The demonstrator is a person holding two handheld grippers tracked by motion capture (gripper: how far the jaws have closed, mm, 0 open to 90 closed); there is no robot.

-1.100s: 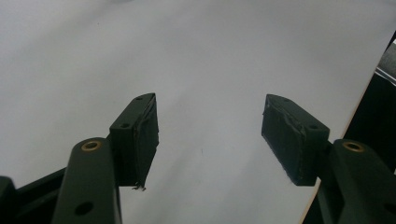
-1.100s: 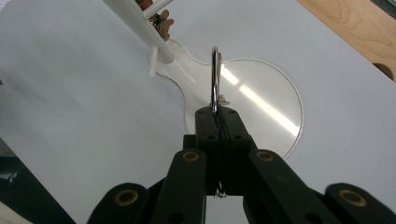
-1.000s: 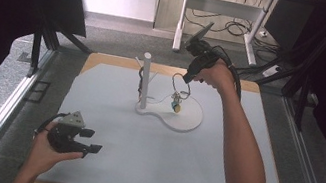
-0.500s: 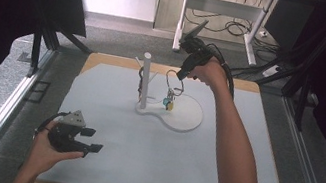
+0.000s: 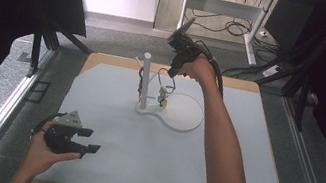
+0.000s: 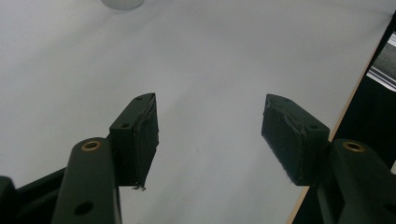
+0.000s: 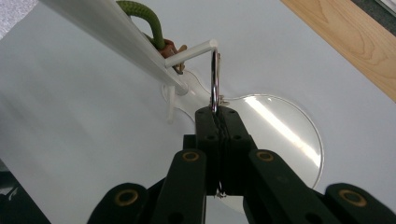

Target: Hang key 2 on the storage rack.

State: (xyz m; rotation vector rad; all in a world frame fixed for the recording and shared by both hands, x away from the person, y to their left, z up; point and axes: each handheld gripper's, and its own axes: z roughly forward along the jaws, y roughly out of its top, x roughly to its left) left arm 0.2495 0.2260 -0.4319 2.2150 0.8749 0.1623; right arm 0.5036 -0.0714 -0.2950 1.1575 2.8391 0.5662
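A person's right hand-held gripper (image 7: 216,122), jaws clenched on a metal ring (image 7: 214,81), holds the ring at the tip of a white peg (image 7: 191,52) jutting from the stand (image 5: 145,79) at the far middle of the counter (image 5: 217,177). In the high view a small yellow-and-blue charm (image 5: 162,99) dangles below the ring over the stand's round base (image 5: 185,121). The ring appears looped at the peg's very end rather than seated along it, so the hanging looks close but unfinished; sliding it home and letting go seem to remain. A green cord (image 7: 144,18) already sits on the post near the peg. No containers are in view. The left hand-held gripper (image 6: 209,135) rests released and holding nothing at the counter's near-left corner.
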